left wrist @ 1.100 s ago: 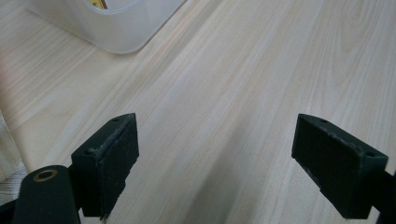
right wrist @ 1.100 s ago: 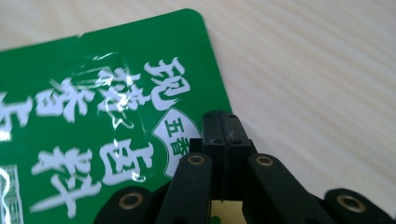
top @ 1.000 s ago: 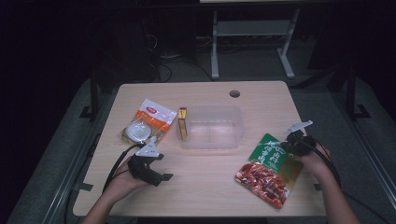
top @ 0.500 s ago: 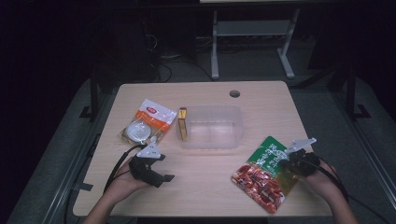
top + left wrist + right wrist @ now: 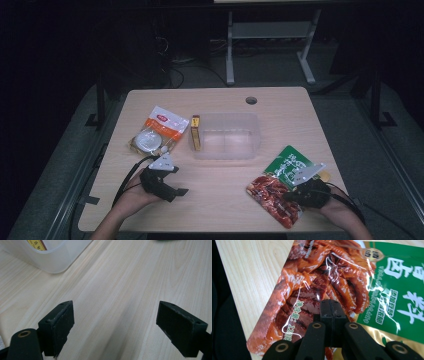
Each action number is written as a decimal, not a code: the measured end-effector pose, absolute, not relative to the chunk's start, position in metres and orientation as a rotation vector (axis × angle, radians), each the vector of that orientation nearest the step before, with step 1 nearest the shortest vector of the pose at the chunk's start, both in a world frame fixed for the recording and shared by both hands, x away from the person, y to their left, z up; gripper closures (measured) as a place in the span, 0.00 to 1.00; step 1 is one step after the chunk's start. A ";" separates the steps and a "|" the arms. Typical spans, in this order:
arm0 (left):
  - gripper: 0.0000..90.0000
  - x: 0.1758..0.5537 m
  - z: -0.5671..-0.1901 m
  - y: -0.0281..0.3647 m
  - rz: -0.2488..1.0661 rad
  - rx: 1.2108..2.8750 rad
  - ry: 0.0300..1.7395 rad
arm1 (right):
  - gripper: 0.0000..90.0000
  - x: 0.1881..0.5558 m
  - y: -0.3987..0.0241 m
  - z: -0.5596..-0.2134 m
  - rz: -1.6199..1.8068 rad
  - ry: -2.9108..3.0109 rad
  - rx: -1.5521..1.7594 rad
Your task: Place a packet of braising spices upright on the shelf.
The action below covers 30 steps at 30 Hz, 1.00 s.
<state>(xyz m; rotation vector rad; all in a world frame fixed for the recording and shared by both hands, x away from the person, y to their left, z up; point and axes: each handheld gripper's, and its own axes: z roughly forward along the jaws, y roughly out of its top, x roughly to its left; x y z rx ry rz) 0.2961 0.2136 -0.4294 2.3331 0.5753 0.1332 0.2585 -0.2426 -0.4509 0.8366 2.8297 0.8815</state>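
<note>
Right hand-held gripper jaws pressed together, nothing between them, tips over the red-green snack pouch; its own view reads the pouch print. Left hand-held gripper jaws wide, bare tabletop between. High view adds clear bin beyond, yellow box, orange packet.

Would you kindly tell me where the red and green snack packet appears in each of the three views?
High view: red and green snack packet at lower right, under the right gripper.
Left gripper view: not in it.
Right gripper view: packet across the centre, beyond the shut jaws.
Shared landmark: the pale wooden table.
</note>
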 end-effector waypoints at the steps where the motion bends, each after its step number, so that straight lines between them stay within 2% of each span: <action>1: 0.16 0.296 -0.430 0.214 0.132 2.330 0.576 | 1.00 0.260 -0.237 -0.452 0.878 2.837 0.824; 13: 0.16 0.298 -0.429 0.215 0.140 2.338 0.576 | 1.00 0.270 -0.198 -0.454 0.929 2.870 0.695; 20: 0.16 0.298 -0.429 0.215 0.142 2.344 0.564 | 1.00 0.287 -0.166 -0.457 0.925 2.847 0.580; 30: 0.16 0.297 -0.431 0.213 0.132 2.323 0.585 | 1.00 0.309 -0.155 -0.459 0.938 2.768 0.616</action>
